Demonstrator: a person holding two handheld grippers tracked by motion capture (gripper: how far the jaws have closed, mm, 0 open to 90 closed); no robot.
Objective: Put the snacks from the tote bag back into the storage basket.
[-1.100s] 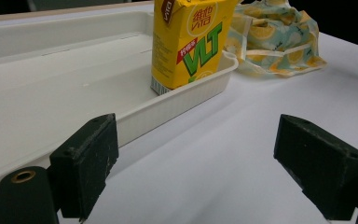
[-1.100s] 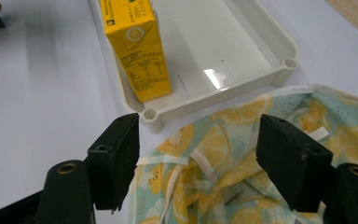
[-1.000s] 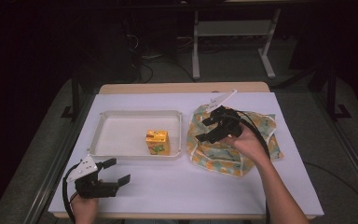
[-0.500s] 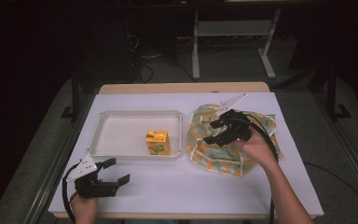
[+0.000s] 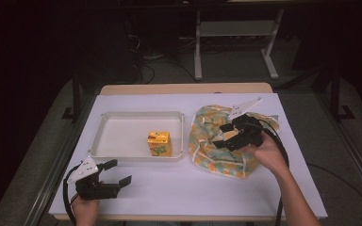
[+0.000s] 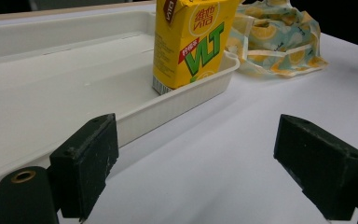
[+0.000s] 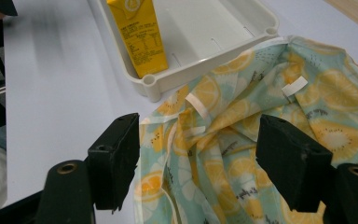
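A yellow juice carton (image 5: 160, 143) stands upright in the near right corner of a white tray (image 5: 136, 114). To the tray's right lies a crumpled lemon-print cloth bag (image 5: 217, 155). My right gripper (image 5: 221, 136) hovers over the bag, pointing toward the tray, open; in the right gripper view (image 7: 198, 158) the cloth (image 7: 242, 121) lies beneath the spread jaws, with the carton (image 7: 137, 37) beyond. My left gripper (image 5: 119, 172) rests near the table's front left, open and holding nothing; in the left gripper view (image 6: 205, 172) the carton (image 6: 191, 42) stands ahead.
A white sheet covers the table (image 5: 179, 188). The tray's rim (image 6: 177, 105) lies just ahead of the left jaws. The bag's edge (image 7: 168, 116) touches the tray's corner (image 7: 151, 86). A dark floor and a metal stand (image 5: 235, 33) lie beyond the table.
My right gripper has shifted rightward and slightly nearer over the bag, jaws unchanged. The left gripper has stayed put.
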